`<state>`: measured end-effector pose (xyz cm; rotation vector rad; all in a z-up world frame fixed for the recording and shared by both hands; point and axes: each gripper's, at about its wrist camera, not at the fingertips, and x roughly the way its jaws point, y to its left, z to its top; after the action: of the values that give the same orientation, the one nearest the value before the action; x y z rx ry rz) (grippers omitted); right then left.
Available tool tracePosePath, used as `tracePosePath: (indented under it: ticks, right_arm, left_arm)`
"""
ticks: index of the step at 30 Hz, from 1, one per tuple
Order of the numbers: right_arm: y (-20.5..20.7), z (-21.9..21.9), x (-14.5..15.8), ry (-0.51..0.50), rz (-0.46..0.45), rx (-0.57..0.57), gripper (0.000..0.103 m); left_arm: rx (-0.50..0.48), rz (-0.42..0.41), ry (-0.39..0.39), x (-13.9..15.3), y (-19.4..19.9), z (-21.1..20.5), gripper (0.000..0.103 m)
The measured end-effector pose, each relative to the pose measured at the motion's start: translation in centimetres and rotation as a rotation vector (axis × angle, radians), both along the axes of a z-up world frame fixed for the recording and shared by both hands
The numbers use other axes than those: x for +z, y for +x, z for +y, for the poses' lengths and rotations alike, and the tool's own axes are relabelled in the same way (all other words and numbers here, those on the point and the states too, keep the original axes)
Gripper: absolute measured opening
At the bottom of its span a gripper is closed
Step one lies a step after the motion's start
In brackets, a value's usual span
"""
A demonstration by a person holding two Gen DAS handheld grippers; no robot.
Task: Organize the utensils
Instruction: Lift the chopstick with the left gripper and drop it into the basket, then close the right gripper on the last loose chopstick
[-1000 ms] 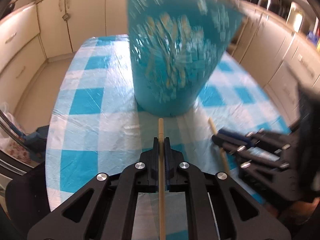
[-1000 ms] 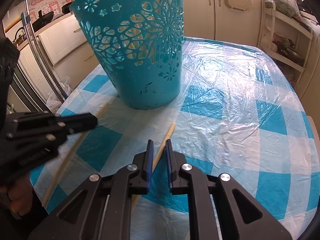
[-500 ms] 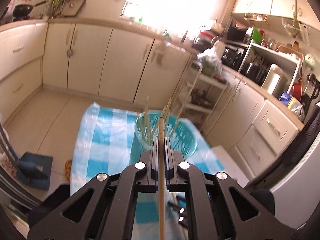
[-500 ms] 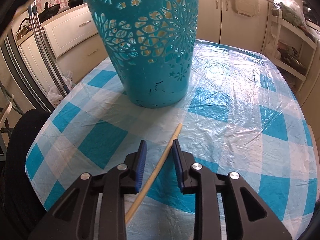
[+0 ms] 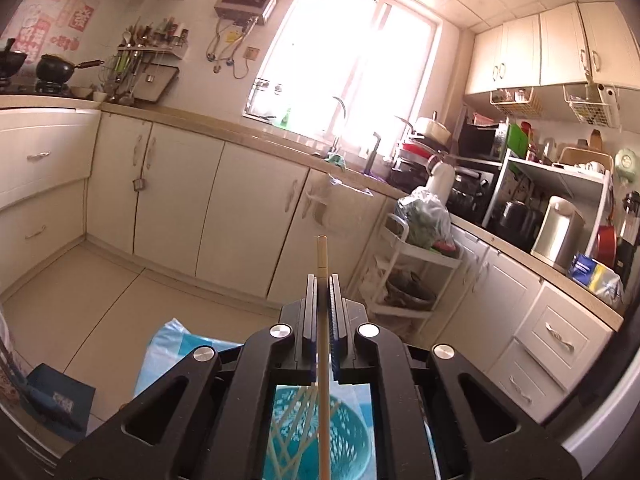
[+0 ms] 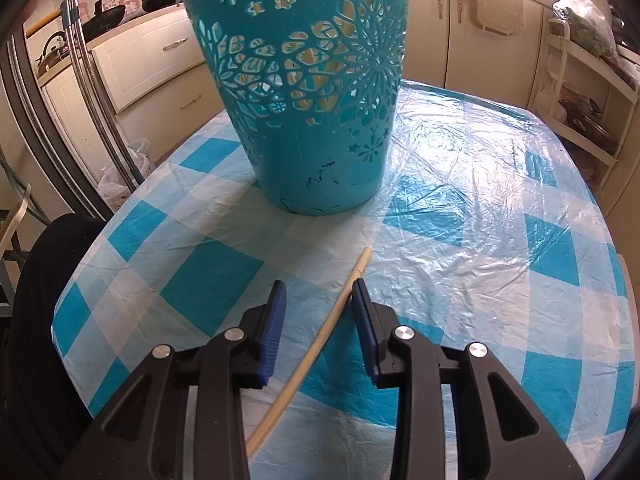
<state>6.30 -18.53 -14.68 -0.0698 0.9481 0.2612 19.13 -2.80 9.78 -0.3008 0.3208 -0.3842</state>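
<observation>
Two chopsticks in play, at different steps. Left gripper (image 5: pixel 321 280) clamped on one chopstick (image 5: pixel 322 256), jaws pressed tight against the shaft, tip poking out toward 12 o'clock at the kitchen cabinets. Held high over the teal basket (image 5: pixel 352 432), glimpsed at 6 o'clock through the gripper frame, with several pale sticks already leaning inside. Step in hand for this side, by the look of it: drop-off into the basket.

Right gripper (image 6: pixel 318 298) low over the checked tablecloth (image 6: pixel 500 240), jaws apart, straddling the second chopstick (image 6: pixel 320 344), which lies flat, running from 7 o'clock up to 1 o'clock, tip near the right blue pad, apart from the left one. Same basket (image 6: pixel 316 92) standing upright at 12 o'clock, its foot well beyond the stick's tip. Step here: grasp not yet made.

Next move, likely: for the left, lower end of the stick lined up over the basket mouth, then release. For the right, a small shift toward 3 o'clock to centre the stick between the pads, a touch lower, then closing squarely across the thin round shaft; slippery plastic sheet underneath, so rolling or sliding away seems the main risk.
</observation>
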Motion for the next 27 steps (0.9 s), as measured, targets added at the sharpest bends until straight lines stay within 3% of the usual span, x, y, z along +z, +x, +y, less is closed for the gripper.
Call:
tracePosePath:
  ticks: [13, 24, 26, 27]
  right_arm:
    - [0.1, -0.3, 0.0, 0.026, 0.007, 0.002, 0.038]
    - [0.0, -0.2, 0.0, 0.025, 0.008, 0.008, 0.04]
    - [0.0, -0.1, 0.0, 0.027, 0.008, 0.007, 0.04]
    - [0.0, -0.1, 0.0, 0.029, 0.008, 0.007, 0.04]
  left_arm:
    - [0.079, 0.043, 0.035, -5.4, 4.3, -1.8, 0.005]
    - [0.007, 0.131, 0.202, -8.6, 3.6, -3.7, 0.006]
    - [0.009, 0.142, 0.22, -8.9, 3.1, -3.5, 0.01]
    - [0.015, 0.146, 0.223, -8.9, 2.7, -3.2, 0.017]
